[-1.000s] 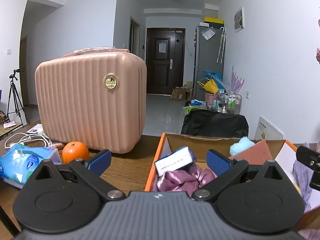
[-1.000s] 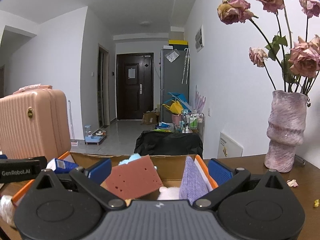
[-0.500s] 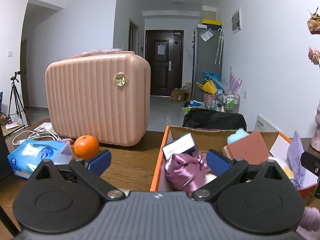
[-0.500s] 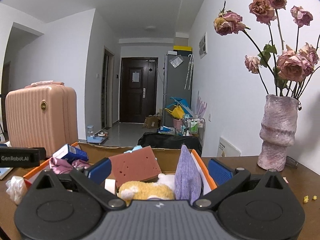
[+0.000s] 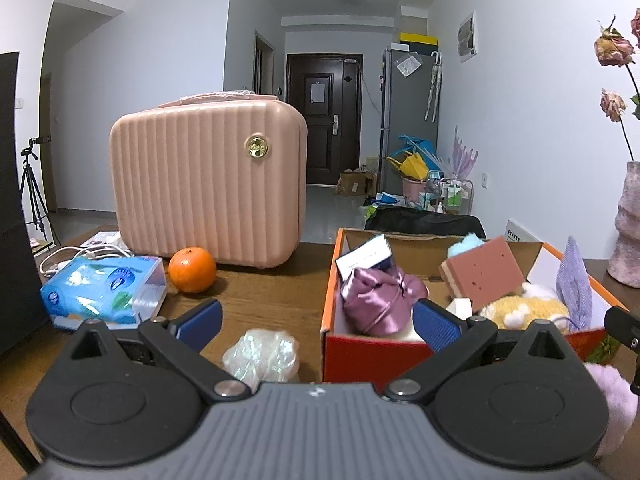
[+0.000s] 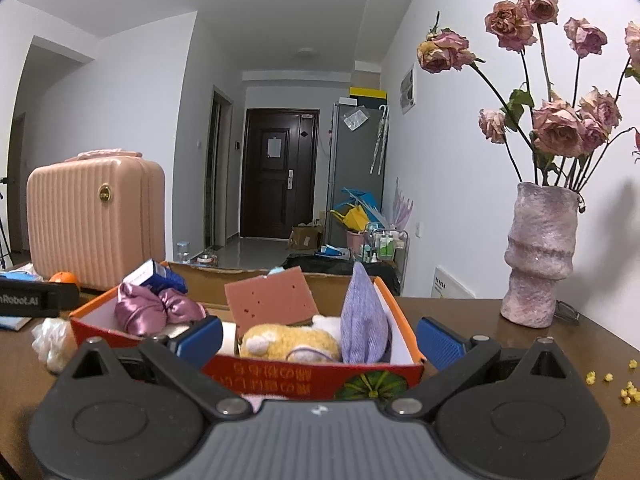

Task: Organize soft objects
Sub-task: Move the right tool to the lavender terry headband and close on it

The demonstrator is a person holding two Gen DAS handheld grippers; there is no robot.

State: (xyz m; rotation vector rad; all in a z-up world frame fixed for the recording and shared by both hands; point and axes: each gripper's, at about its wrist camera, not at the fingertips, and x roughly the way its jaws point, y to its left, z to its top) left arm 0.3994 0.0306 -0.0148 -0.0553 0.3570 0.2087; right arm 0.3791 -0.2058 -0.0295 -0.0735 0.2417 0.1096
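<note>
An orange cardboard box (image 5: 329, 292) (image 6: 400, 312) on the wooden table holds a purple satin pouch (image 5: 376, 296) (image 6: 148, 310), a brown-red sponge (image 5: 484, 276) (image 6: 272, 298), a yellow plush toy (image 5: 524, 310) (image 6: 288, 342), a lilac cloth (image 5: 574, 284) (image 6: 364, 320) and a small blue-white packet (image 5: 364, 258). A crumpled clear plastic ball (image 5: 262, 356) (image 6: 54, 340) lies on the table left of the box. A pink fluffy thing (image 5: 616, 400) lies in front of the box. My left gripper (image 5: 316, 324) is open and empty, above the plastic ball. My right gripper (image 6: 320, 338) is open and empty before the box.
A pink ribbed suitcase (image 5: 208, 184) stands at the back left, with an orange (image 5: 192, 270) and a blue tissue pack (image 5: 104, 290) in front. A vase of dried roses (image 6: 540, 256) stands right. Yellow crumbs (image 6: 624, 390) lie by it.
Both grippers have drawn back and up from the box. The whole box, the plastic ball and the pink fluffy thing have come into view. Both grippers stay open.
</note>
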